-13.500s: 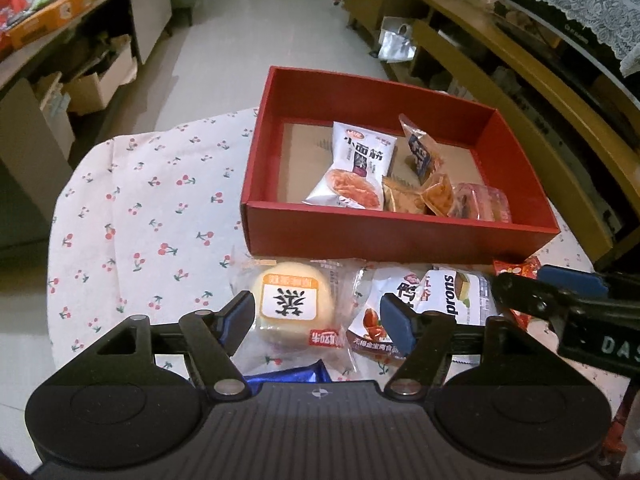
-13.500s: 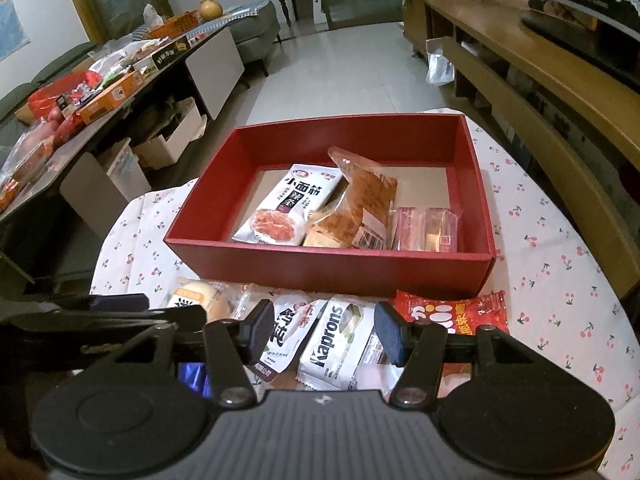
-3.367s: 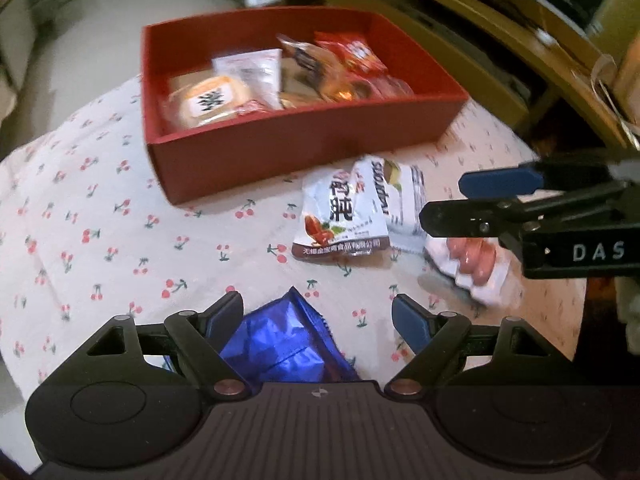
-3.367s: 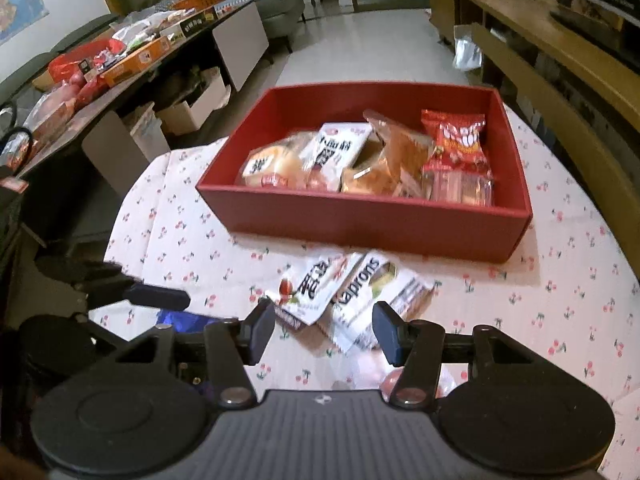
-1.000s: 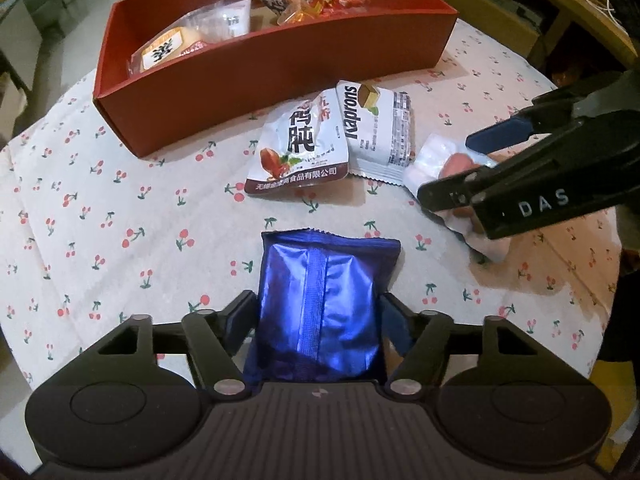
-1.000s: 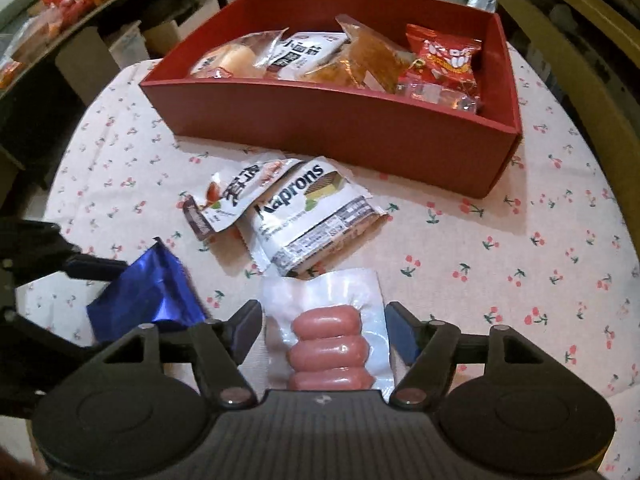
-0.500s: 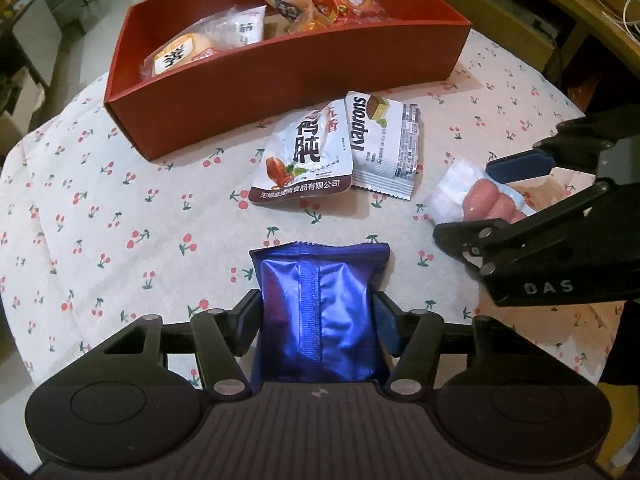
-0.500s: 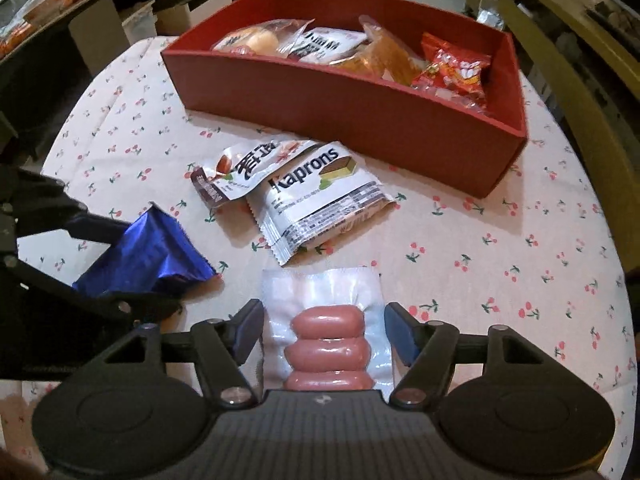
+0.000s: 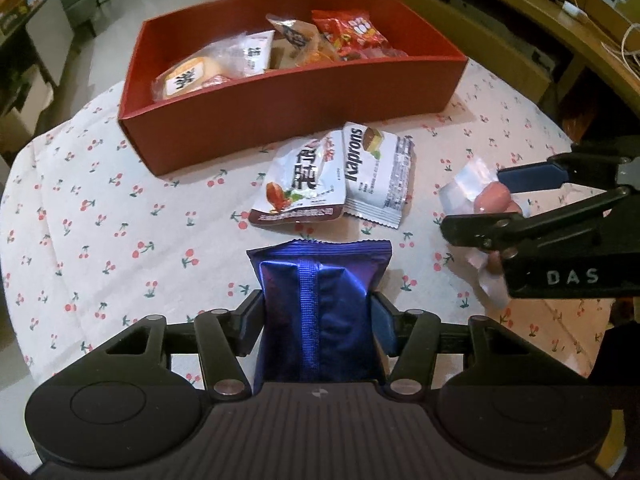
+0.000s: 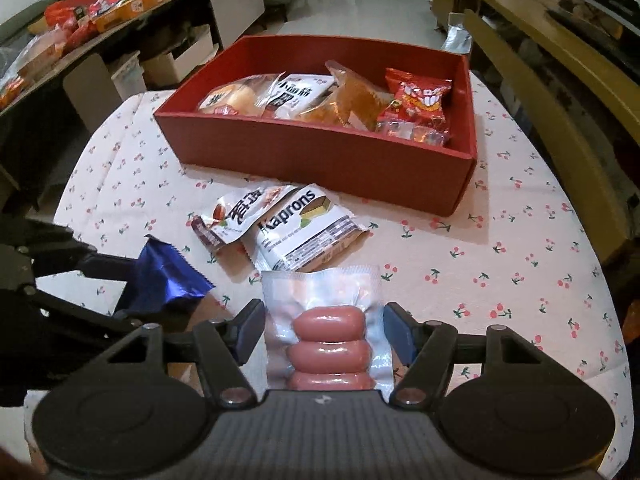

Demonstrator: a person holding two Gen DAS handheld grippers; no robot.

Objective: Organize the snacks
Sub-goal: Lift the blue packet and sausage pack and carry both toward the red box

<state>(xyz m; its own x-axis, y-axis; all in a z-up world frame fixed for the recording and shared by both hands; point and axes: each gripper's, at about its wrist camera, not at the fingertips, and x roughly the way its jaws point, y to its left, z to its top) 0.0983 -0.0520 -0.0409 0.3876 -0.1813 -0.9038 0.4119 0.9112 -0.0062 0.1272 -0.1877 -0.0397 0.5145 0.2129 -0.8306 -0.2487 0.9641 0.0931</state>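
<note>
Two handheld grippers work over a round table (image 9: 80, 208) covered in a white cloth printed with small red cherries. At the left, the left gripper (image 9: 318, 312) has its jaws narrowed, having just been closing, and its blue pads press both sides of a shiny blue foil snack packet (image 9: 316, 312), which stands up between them with its crimped top edge pointing away. Past it, toward the middle of the table, two white packets lie flat on the cloth and overlap: a nut snack packet (image 9: 300, 184) with dark Chinese lettering and a brown bottom strip, and just beside it on the right a Kaprons wafer packet (image 9: 376, 176). Behind these sits an open red box (image 10: 320, 152), already holding a round bun in clear wrap (image 10: 232, 100), a white packet with dark print (image 10: 296, 94), an orange-brown pastry packet (image 10: 352, 100) and, at its right end, a red crisp bag (image 10: 416, 100). At the right, the right gripper (image 10: 324, 334) holds a clear vacuum pack of three pink sausages (image 10: 328, 340) between its moderately wide jaws, the edges of the plastic meeting both pads. From the left wrist view this pack appears lifted off the cloth. Beyond the table are a tiled floor, a cluttered side bench at the left and a curved wooden rail at the right.
</note>
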